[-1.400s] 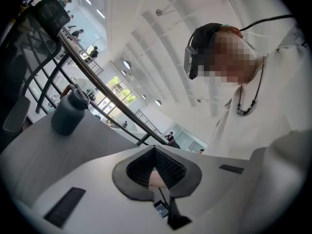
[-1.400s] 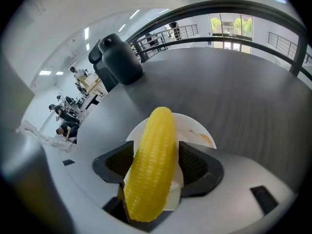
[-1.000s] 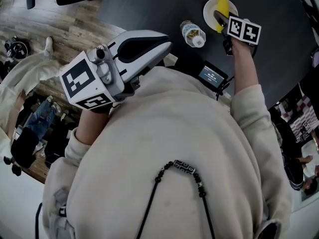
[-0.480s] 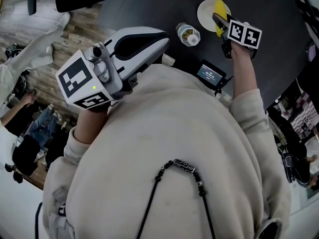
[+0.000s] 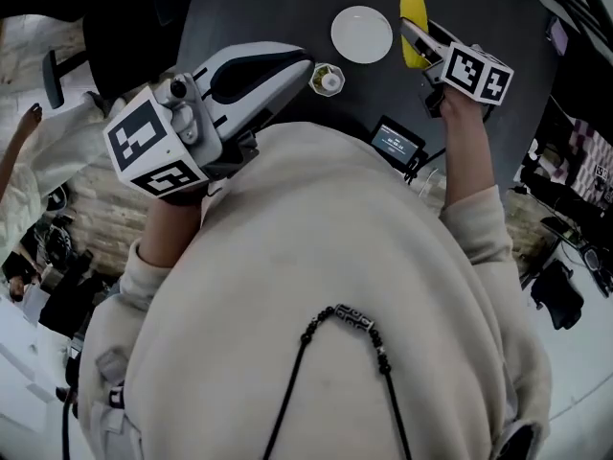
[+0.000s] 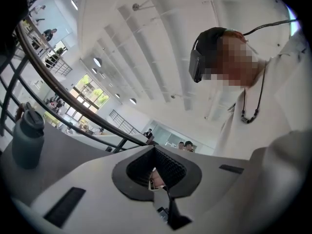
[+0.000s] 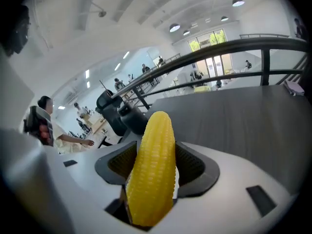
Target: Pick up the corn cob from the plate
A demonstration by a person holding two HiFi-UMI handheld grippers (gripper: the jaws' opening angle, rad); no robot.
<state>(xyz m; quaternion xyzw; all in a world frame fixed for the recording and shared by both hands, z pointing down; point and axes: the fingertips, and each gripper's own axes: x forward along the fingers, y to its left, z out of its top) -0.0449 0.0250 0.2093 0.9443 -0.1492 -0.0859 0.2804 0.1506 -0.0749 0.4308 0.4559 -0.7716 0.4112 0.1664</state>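
A yellow corn cob (image 5: 412, 12) sticks out beyond my right gripper (image 5: 418, 34), which is shut on it above the dark table, to the right of the plate. In the right gripper view the corn cob (image 7: 152, 169) stands upright between the black pads of the right gripper (image 7: 156, 155), off the table. The white plate (image 5: 362, 34) lies bare on the table. My left gripper (image 5: 305, 65) is held up near my chest, pointing toward the table. In its own view the left gripper (image 6: 155, 154) is shut with nothing in it.
A clear bottle (image 5: 327, 79) stands on the dark table (image 5: 259, 8) left of the plate. A small device with a lit screen (image 5: 396, 142) sits at the near table edge. A grey flask (image 6: 27, 140) and a railing show in the left gripper view. People stand around.
My right gripper has lifted the corn cob off the plate and holds it in the air beside it. The plate is now bare. My left gripper has risen a little.
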